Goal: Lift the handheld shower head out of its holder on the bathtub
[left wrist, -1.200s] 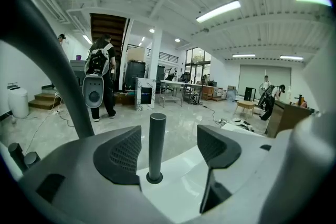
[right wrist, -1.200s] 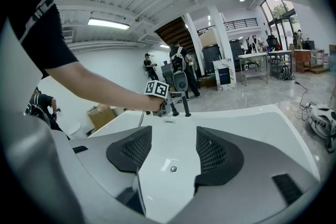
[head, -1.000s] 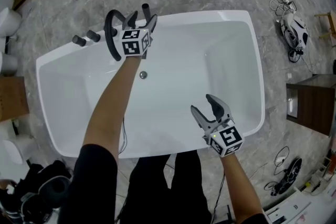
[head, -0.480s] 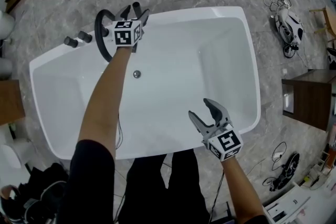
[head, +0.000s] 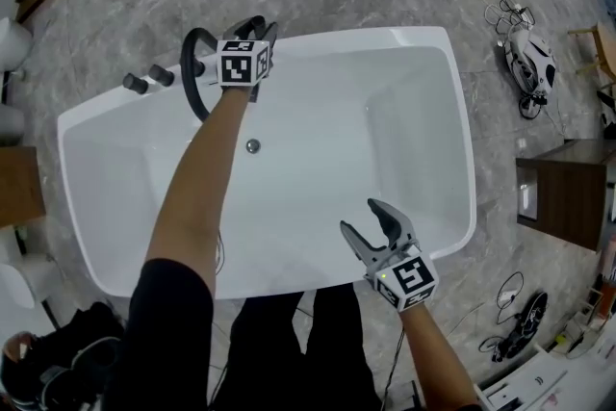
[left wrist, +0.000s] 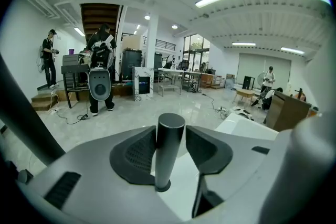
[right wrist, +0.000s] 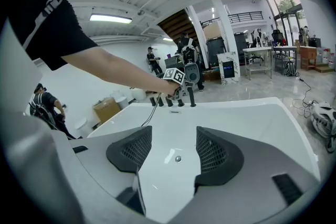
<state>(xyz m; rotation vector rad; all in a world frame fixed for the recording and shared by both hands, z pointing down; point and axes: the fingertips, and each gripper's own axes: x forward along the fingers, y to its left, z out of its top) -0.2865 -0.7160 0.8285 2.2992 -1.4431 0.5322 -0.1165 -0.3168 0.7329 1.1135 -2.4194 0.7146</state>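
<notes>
The shower head is a dark upright cylinder in its holder on the far rim of the white bathtub. My left gripper reaches over that rim. Its jaws are closing on the cylinder, and both ribbed pads touch its sides. In the right gripper view the shower head stands at the right end of a row of dark fittings. My right gripper hovers open over the tub's near rim with nothing between its fingers.
A black arched spout and two dark knobs stand left of the shower head. The drain sits in the tub floor. A white device with cables and a wooden cabinet are at the right.
My left gripper has edged forward over the far rim and its jaws have narrowed around the shower head. The right gripper has stayed where it was.
</notes>
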